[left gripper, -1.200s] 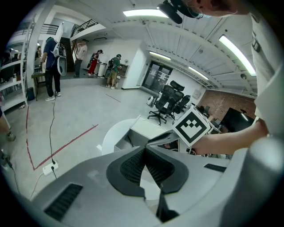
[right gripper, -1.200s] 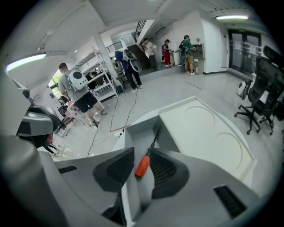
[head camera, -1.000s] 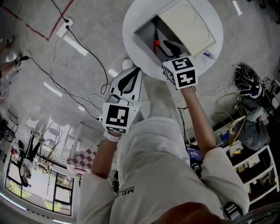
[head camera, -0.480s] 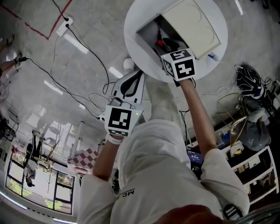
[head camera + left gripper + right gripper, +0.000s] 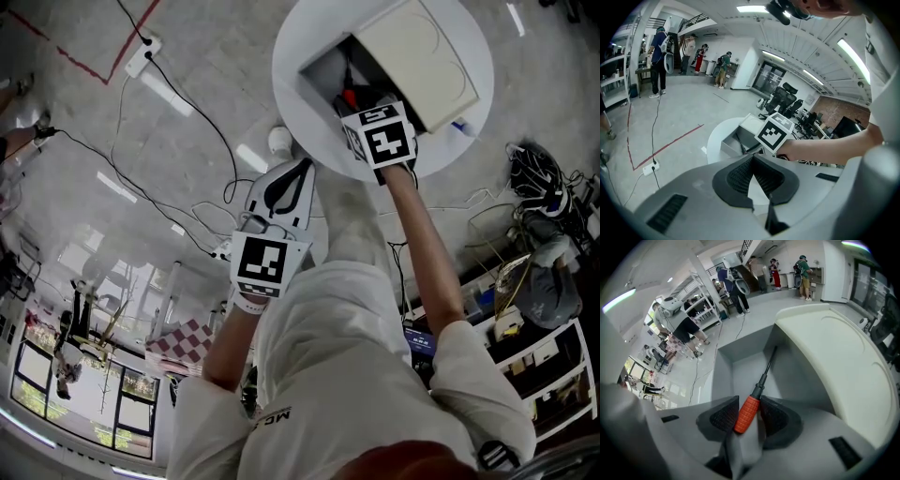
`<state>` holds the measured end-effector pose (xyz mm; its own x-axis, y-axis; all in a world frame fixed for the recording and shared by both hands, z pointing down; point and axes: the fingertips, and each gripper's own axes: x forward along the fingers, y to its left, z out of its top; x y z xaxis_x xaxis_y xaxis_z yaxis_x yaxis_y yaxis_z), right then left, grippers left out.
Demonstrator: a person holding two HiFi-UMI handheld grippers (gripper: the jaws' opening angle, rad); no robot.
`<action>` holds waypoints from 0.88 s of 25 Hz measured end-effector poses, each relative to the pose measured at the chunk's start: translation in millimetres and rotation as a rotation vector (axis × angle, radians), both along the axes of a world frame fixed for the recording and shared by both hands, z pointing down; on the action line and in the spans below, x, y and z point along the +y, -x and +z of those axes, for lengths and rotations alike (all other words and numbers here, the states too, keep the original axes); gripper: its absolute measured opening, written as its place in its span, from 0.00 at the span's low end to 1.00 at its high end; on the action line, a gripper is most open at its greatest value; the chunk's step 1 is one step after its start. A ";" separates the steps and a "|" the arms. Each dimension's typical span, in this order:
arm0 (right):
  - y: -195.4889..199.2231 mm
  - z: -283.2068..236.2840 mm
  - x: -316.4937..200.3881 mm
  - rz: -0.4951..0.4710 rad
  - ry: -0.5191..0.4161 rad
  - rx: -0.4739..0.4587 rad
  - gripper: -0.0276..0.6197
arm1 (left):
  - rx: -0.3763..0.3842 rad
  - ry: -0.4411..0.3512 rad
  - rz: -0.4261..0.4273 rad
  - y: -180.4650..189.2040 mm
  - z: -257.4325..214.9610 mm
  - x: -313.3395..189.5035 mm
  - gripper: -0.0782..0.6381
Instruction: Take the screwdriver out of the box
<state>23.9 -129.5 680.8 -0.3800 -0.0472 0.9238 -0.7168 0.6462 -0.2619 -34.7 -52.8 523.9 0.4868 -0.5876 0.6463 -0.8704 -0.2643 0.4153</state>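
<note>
A screwdriver (image 5: pixel 747 413) with a red handle and black shaft lies in the open grey box (image 5: pixel 740 366), beside its cream lid (image 5: pixel 834 352). The box (image 5: pixel 323 67) stands on a round white table (image 5: pixel 292 108). My right gripper (image 5: pixel 749 404) points down into the box. Its jaws are opening, with the red handle between the pads and a small gap on the left. In the head view the right gripper (image 5: pixel 361 98) covers most of the screwdriver (image 5: pixel 349 97). My left gripper (image 5: pixel 298 167) hangs below the table's near edge, shut and empty; the left gripper (image 5: pixel 752 157) faces the box (image 5: pixel 733 143).
A power strip (image 5: pixel 141 58) and black cables (image 5: pixel 187 122) lie on the floor to the left, near a red tape line (image 5: pixel 94 70). Shelves with clutter (image 5: pixel 544 347) stand at the right. A small blue-tipped item (image 5: pixel 459 127) lies at the table's right rim.
My right gripper has sunk deeper into the box, over the red handle. The left gripper has kept its place.
</note>
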 end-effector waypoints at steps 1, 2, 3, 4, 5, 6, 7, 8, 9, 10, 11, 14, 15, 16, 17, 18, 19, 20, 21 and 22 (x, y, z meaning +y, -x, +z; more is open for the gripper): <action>-0.2 1.6 0.4 -0.002 0.000 0.012 0.33 | 0.000 0.002 0.000 0.5 0.6 1.3 0.12; -0.4 2.3 0.5 -0.003 -0.003 0.022 0.33 | -0.001 0.003 0.000 1.0 1.0 2.5 0.12; -0.4 2.3 0.2 -0.003 -0.007 0.030 0.33 | -0.001 0.003 -0.001 1.3 1.4 3.3 0.12; -0.6 2.1 -0.1 -0.003 -0.011 0.035 0.33 | -0.002 0.004 -0.002 1.1 1.9 3.8 0.12; -1.3 2.0 -0.5 -0.003 -0.012 0.039 0.33 | -0.002 0.006 -0.002 0.1 2.4 4.0 0.12; -2.5 2.1 -0.7 0.001 -0.010 0.041 0.33 | -0.003 0.007 0.000 -1.5 2.9 3.9 0.12; -3.6 2.4 -1.0 0.009 -0.005 0.039 0.33 | -0.004 0.006 0.002 -3.0 3.1 3.6 0.12; -4.3 2.8 -1.5 0.021 0.001 0.034 0.33 | -0.005 0.005 0.005 -4.1 3.0 3.1 0.12; -4.4 3.3 -2.2 0.034 0.008 0.027 0.32 | -0.005 0.002 0.007 -4.6 2.6 2.7 0.12; -4.3 3.4 -2.9 0.046 0.015 0.019 0.32 | -0.005 0.000 0.008 -4.8 2.2 2.4 0.12; -4.3 3.5 -3.7 0.056 0.022 0.011 0.32 | -0.005 -0.001 0.010 -4.9 2.0 2.2 0.12; -5.2 3.9 -5.5 0.073 0.034 -0.001 0.31 | -0.003 0.004 0.007 -6.1 3.0 2.5 0.12; -6.3 4.3 -5.8 0.075 0.033 -0.001 0.31 | -0.002 0.007 0.003 -6.7 3.3 2.7 0.12; -7.9 4.3 -6.1 0.077 0.028 0.001 0.30 | -0.002 0.006 0.004 -7.1 3.6 3.2 0.12; -9.8 3.8 -6.5 0.078 0.021 0.003 0.30 | -0.003 0.002 0.011 -7.2 3.8 3.9 0.12; -11.5 2.7 -6.9 0.079 0.013 0.004 0.29 | -0.006 -0.002 0.018 -6.9 3.7 4.7 0.12; -13.0 0.8 -7.1 0.078 0.004 0.006 0.29 | -0.007 -0.006 0.022 -6.3 3.1 5.5 0.12; -14.0 -1.7 -7.1 0.077 -0.004 0.006 0.29 | -0.009 -0.008 0.024 -5.6 2.1 6.4 0.12; -14.9 -4.6 -6.8 0.075 -0.011 0.006 0.29 | -0.010 -0.010 0.025 -5.1 0.8 7.5 0.12; -15.7 -7.5 -6.6 0.074 -0.018 0.006 0.28 | -0.011 -0.011 0.026 -4.8 -0.5 8.6 0.12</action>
